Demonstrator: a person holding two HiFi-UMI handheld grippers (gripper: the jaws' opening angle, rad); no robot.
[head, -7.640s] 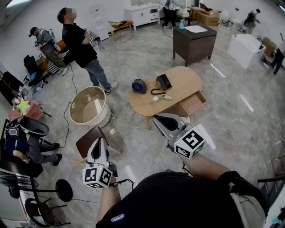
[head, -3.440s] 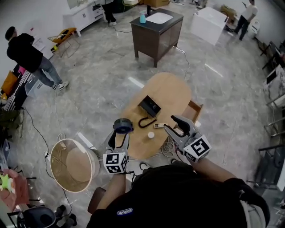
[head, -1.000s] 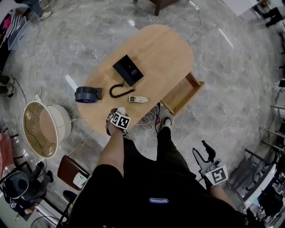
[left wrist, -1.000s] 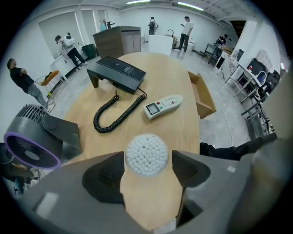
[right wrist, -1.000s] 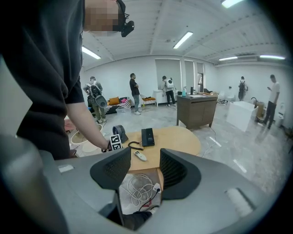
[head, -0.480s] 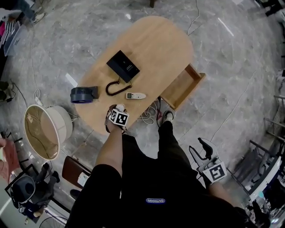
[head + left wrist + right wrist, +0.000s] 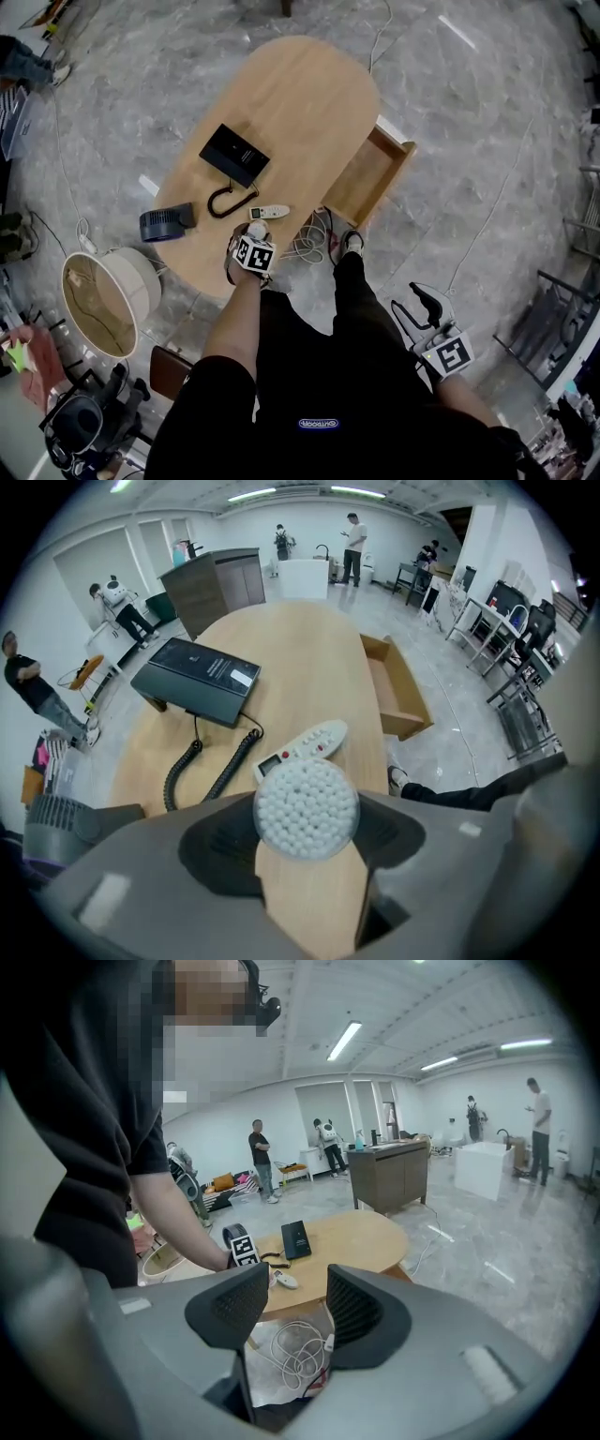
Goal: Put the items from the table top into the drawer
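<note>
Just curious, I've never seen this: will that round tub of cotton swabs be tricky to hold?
Probably light: the tub looks packed only with cotton swabs. The left gripper is closed on its round, smooth wall, so it might slip or twist. Laid on its side, it would likely roll.

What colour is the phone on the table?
The phone is black, as is its coiled cord; the left gripper view shows it best.

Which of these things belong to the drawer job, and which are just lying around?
For the job: swab tub, remote, telephone, fan, open drawer.
Lying about: round basket and white cables, both on the floor.
</note>
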